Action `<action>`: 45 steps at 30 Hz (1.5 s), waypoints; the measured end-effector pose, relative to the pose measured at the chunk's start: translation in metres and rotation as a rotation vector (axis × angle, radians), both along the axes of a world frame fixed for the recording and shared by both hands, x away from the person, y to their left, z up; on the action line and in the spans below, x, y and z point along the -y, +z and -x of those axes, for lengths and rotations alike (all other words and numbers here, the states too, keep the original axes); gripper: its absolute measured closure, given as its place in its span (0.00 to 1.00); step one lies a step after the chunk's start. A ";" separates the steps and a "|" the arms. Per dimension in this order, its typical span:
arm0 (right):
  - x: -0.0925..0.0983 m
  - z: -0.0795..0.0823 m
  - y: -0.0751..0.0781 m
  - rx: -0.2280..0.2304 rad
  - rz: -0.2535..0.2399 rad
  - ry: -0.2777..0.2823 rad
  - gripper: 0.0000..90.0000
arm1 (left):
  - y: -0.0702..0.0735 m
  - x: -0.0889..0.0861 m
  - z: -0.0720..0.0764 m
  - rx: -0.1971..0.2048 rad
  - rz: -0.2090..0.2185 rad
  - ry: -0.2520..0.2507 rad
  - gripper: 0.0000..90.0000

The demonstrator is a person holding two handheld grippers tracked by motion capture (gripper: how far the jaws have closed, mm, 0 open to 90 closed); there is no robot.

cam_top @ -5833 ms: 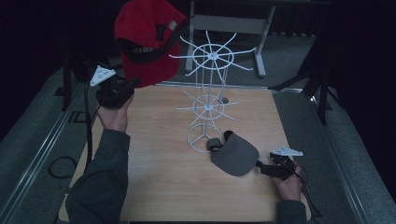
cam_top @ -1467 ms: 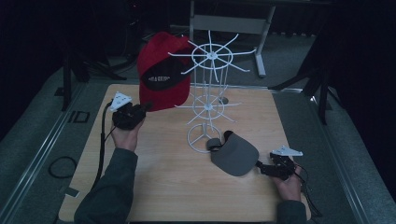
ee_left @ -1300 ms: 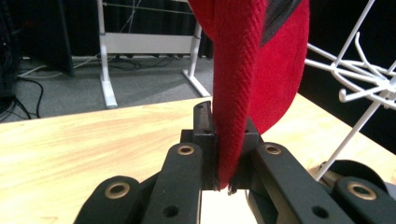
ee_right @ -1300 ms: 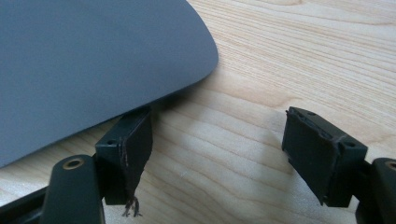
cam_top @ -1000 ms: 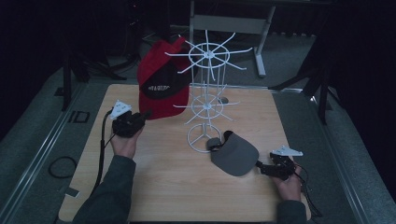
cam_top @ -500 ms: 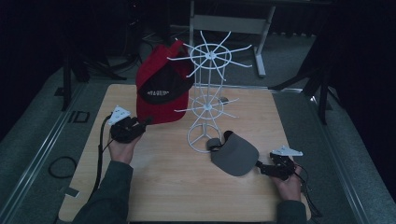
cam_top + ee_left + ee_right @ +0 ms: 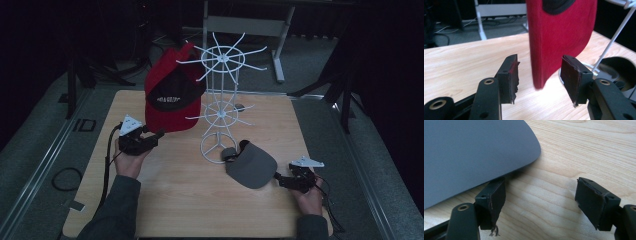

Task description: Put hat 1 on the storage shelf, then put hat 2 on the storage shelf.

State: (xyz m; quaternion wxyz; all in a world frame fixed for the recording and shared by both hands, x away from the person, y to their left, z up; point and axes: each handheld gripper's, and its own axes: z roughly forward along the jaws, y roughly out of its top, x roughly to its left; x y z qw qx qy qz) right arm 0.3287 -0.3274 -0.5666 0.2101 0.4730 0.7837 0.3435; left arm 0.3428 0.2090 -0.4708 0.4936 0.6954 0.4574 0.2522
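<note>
Left gripper view: the left gripper's (image 7: 539, 75) fingers have just been spreading off the red cap (image 7: 559, 37); hung loosely on the rack (image 7: 222, 100), it could slip off.

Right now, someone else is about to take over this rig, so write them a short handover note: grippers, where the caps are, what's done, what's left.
Left gripper: its jaws have just been opening; the red cap's brim hangs between the pads, neither pressing on it.
Right gripper: open, resting on the table at the edge of the grey cap's brim, not gripping it.
Red cap: hanging on the upper spokes of the white wire rack, brim down.
Grey cap: lying on the table beside the rack's base.
Done: red cap looks hung.
Left: probably pull the left gripper clear, then pick up the grey cap and hang it too.
</note>
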 end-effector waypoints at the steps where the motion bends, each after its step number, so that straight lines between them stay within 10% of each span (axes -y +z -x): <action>1: 0.000 0.000 0.000 0.000 0.000 0.000 0.27 | -0.001 -0.001 0.001 -0.002 -0.004 0.005 0.54; 13: -0.001 0.002 0.000 -0.001 0.002 -0.009 0.27 | -0.022 -0.007 0.018 -0.058 -0.074 0.043 0.52; 25: -0.001 0.010 0.027 0.035 -0.047 -0.038 0.78 | -0.045 -0.006 0.019 -0.108 -0.095 0.043 0.52; 32: -0.018 0.007 0.043 0.055 -0.043 0.036 0.99 | -0.057 -0.004 0.020 -0.130 -0.111 0.045 0.53; 45: -0.077 -0.022 0.063 0.069 0.004 0.167 1.00 | -0.065 -0.003 0.020 -0.151 -0.122 0.042 0.53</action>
